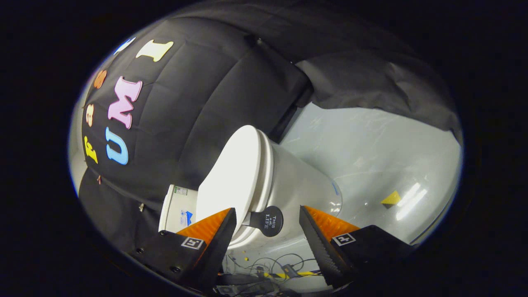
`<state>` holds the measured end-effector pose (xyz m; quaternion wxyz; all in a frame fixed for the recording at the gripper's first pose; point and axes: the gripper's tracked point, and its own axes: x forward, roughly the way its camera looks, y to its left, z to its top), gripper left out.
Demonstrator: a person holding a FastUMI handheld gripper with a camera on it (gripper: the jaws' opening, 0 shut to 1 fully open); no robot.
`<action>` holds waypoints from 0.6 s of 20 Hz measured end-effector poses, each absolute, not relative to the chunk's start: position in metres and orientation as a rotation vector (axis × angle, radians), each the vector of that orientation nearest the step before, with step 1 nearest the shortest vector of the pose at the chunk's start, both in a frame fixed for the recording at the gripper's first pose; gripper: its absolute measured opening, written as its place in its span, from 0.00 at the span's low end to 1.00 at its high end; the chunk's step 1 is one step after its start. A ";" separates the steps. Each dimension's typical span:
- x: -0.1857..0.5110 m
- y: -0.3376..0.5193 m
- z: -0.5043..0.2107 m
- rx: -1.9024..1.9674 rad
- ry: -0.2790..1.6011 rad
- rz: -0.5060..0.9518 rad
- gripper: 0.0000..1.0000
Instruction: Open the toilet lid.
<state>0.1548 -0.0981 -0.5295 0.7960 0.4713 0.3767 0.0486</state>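
A white toilet (297, 181) stands just ahead of my fingers, seen rolled on its side because the gripper is turned. Its white lid (231, 173) lies shut flat on the seat. A dark round handle tab (269, 220) sticks out from the lid's front edge. My gripper (268, 225) is open, and the tab sits in the gap between the two fingertips, touching neither. The white cistern (175, 208) shows behind the lid, partly hidden by one finger.
Pale glossy floor (379, 156) spreads beyond the toilet, with a small yellow marker (391, 199) on it. Black cloth (198, 90) walls the booth behind the toilet. Loose cables (272, 266) lie on the floor near the toilet's base, between my fingers.
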 end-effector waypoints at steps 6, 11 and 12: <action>0.172 -0.082 -0.537 1.168 0.835 0.151 0.39; 0.170 -0.075 -0.525 1.094 0.844 0.121 0.14; 0.171 -0.076 -0.516 1.089 0.835 0.117 0.12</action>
